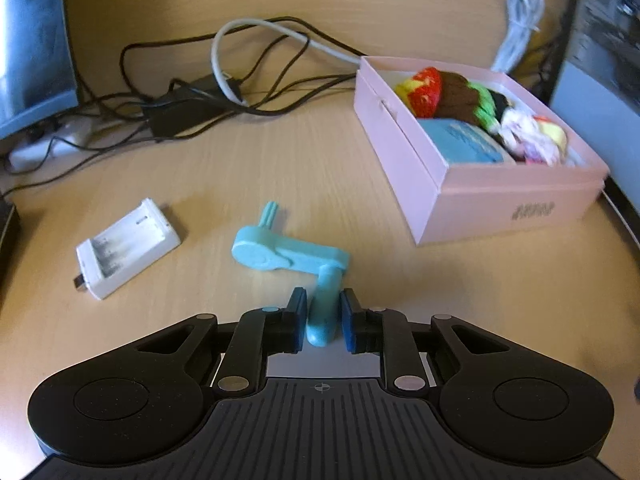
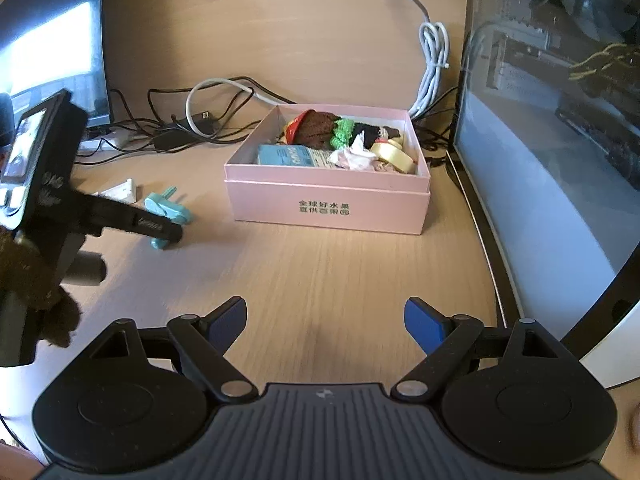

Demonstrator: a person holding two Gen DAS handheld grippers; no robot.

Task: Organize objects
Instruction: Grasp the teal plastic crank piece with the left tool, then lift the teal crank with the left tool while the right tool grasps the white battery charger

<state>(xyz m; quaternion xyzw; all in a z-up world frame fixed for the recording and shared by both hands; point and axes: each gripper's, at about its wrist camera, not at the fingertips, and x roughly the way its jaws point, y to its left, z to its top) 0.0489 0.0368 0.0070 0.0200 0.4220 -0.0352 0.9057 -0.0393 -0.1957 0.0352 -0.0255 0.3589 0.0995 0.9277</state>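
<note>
Desk of pale wood grain [image 1: 280, 168], two grippers over it. Left gripper [image 1: 323, 316]: jaws nearly closed, the two blue pads on either side of one leg of a single turquoise plastic crank-shaped piece [image 1: 286, 258]; pads look pressed to it or just off it, a thin gap shows on the right pad side, so the grip looks real but not certain. The rest of that piece reaches ahead and to the left of the fingertips, low over or on the desk; cannot tell which. Further left of this gripper, one white plastic battery charger with empty slots [image 1: 128, 248], flat on the desk, apart from the turquoise piece. Ahead and to the right, one pink cardboard box [image 1: 480, 204], lid off, well filled: one blue packet, one red-and-yellow knitted item, one brown knitted item, green trim, crumpled white paper, one roll of yellowish tape visible from the right wrist view. Beyond, a tangle of black cables with one grey cable [image 1: 224, 76] and one white coiled cable [image 1: 520, 20]; black ones too tangled to count. Right gripper [image 2: 324, 322]: jaws spread wide, nothing between the two blue pads, bare desk under them; pink box straight ahead, the left gripper off to its left.
</note>
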